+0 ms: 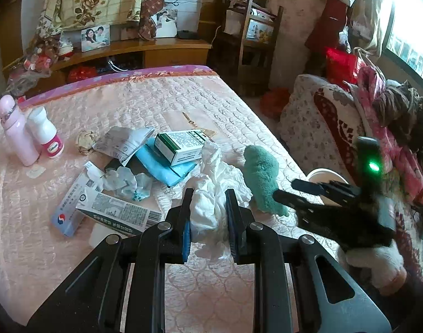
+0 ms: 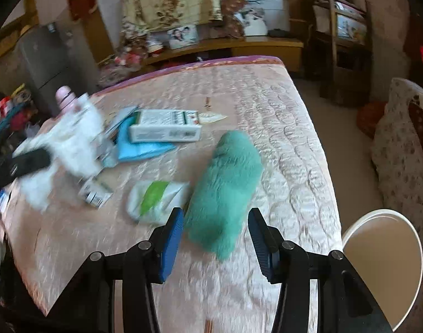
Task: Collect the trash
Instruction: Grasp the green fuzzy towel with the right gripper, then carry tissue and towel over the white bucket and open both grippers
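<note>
The left gripper (image 1: 208,208) pinches a crumpled white tissue (image 1: 215,188) between its blue pads, lifted just above the pink quilted bed (image 1: 145,102). The right gripper (image 2: 215,236) has its fingers spread apart, hovering over one end of a fuzzy green cloth (image 2: 228,183) lying on the bed. Beside the cloth lies a green-and-white packet (image 2: 156,197); a white medicine box (image 2: 165,130) rests on blue paper (image 2: 139,145) farther back. A white bin (image 2: 383,260) stands off the bed's right edge

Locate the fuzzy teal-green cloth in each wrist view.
Left wrist: fuzzy teal-green cloth right of centre, beside the right gripper.
Right wrist: centre, lower end between the open fingers.
Shared landmark: green-and-white carton box beyond it.
</note>
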`<state>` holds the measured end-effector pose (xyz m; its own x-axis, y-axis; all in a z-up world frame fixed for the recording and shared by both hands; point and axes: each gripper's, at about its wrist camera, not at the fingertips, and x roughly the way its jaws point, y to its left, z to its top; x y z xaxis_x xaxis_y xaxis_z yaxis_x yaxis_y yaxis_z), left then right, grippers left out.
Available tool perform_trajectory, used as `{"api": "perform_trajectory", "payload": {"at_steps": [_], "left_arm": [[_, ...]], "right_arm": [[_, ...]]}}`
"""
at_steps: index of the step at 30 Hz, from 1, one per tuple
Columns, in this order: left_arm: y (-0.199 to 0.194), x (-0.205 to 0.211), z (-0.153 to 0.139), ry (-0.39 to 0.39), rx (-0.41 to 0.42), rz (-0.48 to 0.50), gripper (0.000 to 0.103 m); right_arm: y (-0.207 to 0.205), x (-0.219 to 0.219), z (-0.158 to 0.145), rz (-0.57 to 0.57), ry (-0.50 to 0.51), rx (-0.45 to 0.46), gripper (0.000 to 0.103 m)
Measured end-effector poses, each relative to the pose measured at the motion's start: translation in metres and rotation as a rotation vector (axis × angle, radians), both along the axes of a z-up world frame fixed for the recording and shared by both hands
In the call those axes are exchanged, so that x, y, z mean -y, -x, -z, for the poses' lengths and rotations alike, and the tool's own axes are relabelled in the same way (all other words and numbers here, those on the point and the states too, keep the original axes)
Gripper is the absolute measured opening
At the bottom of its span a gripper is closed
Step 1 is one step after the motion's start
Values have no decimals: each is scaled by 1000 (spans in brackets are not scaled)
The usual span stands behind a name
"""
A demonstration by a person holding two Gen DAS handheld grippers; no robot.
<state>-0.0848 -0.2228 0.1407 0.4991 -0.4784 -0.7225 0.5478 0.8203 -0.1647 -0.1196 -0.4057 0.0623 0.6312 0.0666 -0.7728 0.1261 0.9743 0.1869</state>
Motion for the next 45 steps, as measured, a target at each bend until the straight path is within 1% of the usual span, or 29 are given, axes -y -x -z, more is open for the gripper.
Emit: {"api": "perform_trajectory", "payload": {"at_steps": [3, 5, 6, 7, 8, 9, 13, 17, 21, 25, 27, 32, 37, 38, 39, 40, 41, 42, 43, 45], "left_arm": [[0, 1, 3, 4, -11, -4, 19], [1, 4, 5, -5, -10, -5, 19], [2, 6, 6, -10, -10, -4, 19], [2, 8, 6, -11, -11, -1, 19], [4, 11, 6, -10, -12, 5, 19], [4, 14, 6, -9, -11, 9, 19], [7, 33, 7, 3, -17, 33, 19], [17, 66, 6, 20, -19, 81, 19], [28, 106, 6, 36, -30, 142, 19], [43, 146, 11, 28, -28, 202, 19], [52, 171, 17, 22, -35, 239, 19], [68, 215, 30, 11, -49, 306, 19], [75, 244, 44, 21, -68, 347, 21], [77, 249, 48, 28, -76, 360, 22], [78, 253, 50, 35, -85, 370, 28], [77, 255, 53, 45, -102, 381, 36], [77, 257, 57, 68, -131, 393, 41], [76, 257, 59, 85, -149, 396, 51], [74, 257, 61, 101, -164, 393, 57], [71, 254, 64, 118, -185, 378, 59]], "right_arm": [[-23, 4, 13, 43, 4, -46, 61], [-37, 7, 28, 59, -41, -76, 60], [-41, 10, 34, 59, -85, -80, 46], [-40, 12, 37, 56, -120, -78, 35], [-38, 15, 37, 61, -143, -71, 34], [-35, 16, 34, 64, -143, -62, 31], [-9, 27, 14, 71, -137, -20, 30], [26, 49, -4, 116, -141, -5, 30], [59, 75, -17, 157, -132, -14, 30], [89, 105, -24, 215, -104, -25, 30], [103, 121, -24, 251, -98, -33, 30], [133, 161, -12, 340, -93, -75, 30], [152, 194, 6, 426, -113, -121, 30], [153, 197, 8, 440, -111, -126, 31], [156, 202, 11, 468, -101, -137, 40], [158, 204, 12, 483, -92, -141, 55], [160, 207, 13, 496, -86, -142, 61], [161, 208, 13, 502, -79, -139, 66], [163, 207, 14, 505, -72, -139, 66], [165, 206, 15, 505, -67, -143, 66]]}}
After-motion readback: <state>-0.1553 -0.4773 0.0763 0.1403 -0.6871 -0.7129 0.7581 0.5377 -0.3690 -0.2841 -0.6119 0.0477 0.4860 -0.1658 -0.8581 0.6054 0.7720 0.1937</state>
